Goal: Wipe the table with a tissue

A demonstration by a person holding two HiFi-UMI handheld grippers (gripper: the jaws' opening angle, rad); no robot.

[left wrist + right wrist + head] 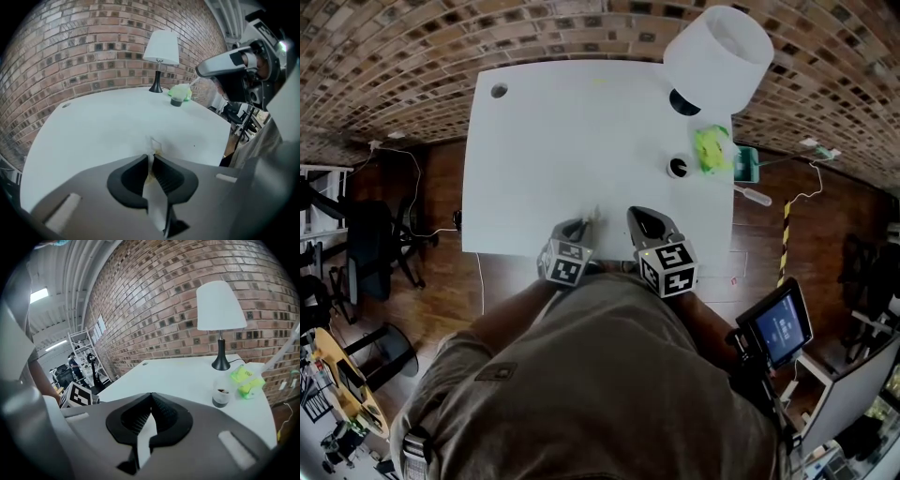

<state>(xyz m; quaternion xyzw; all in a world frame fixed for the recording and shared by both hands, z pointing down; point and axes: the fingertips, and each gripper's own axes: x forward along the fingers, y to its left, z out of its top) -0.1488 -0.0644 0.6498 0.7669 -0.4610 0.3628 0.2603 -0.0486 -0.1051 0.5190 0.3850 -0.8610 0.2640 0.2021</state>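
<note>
In the left gripper view, the left gripper [149,157] is pinching a small white tissue [153,144] between its pressed-together jaws. The tissue is poking out past the tips, its length running along the jaws toward the far side, and it is showing a brownish mark. It is lying low over the near edge of the table [108,122]; whether it is touching the top, I cannot tell. The bare tabletop is stretching ahead and to the left. At the far right a cup [176,101] is standing just beside a green pack [183,91], near the lamp [161,49].

In the right gripper view, the right gripper [152,393] is holding its jaws together on nothing. The clear cup is showing something dark at its bottom. What the pack is holding is not showing.

In the head view, both grippers are sitting side by side at the near edge, the left one carrying the tissue. The wipe probably belongs to that hand, working far and left, keeping well apart from the cup.
</note>
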